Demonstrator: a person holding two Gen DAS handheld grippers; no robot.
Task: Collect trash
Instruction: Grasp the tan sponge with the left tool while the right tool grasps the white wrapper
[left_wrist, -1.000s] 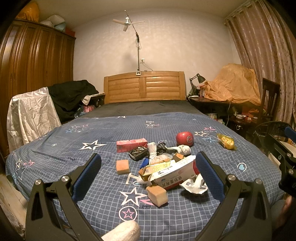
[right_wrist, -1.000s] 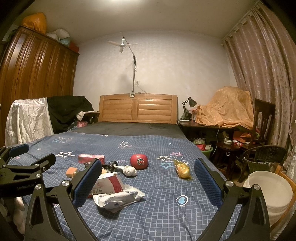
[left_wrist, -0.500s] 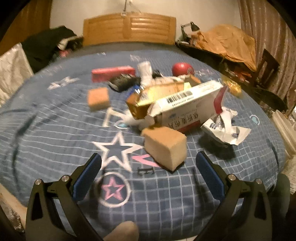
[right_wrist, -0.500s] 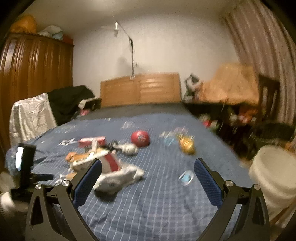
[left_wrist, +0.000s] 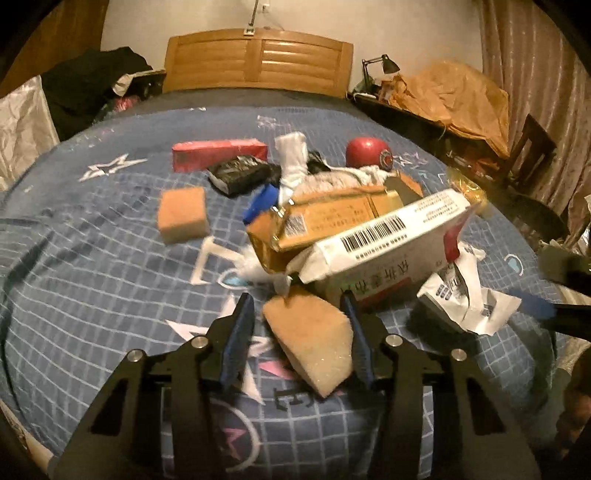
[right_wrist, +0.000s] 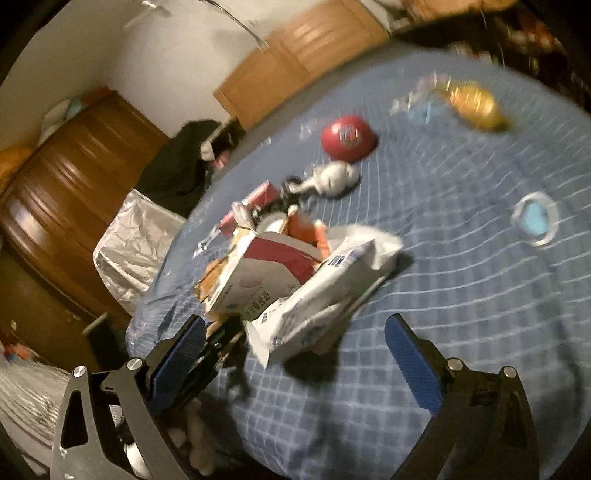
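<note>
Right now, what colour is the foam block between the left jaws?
Tan-orange: the spongy foam block shows best in the left wrist view.

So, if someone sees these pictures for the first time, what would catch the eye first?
Probably the left claw closing around a tan sponge block at the near edge of the star-print bedspread. Just behind it lies the litter heap, topped by a white carton with a barcode. In the right wrist view, the open right claw approaches a crumpled white wrapper, with a red ball farther back.
</note>
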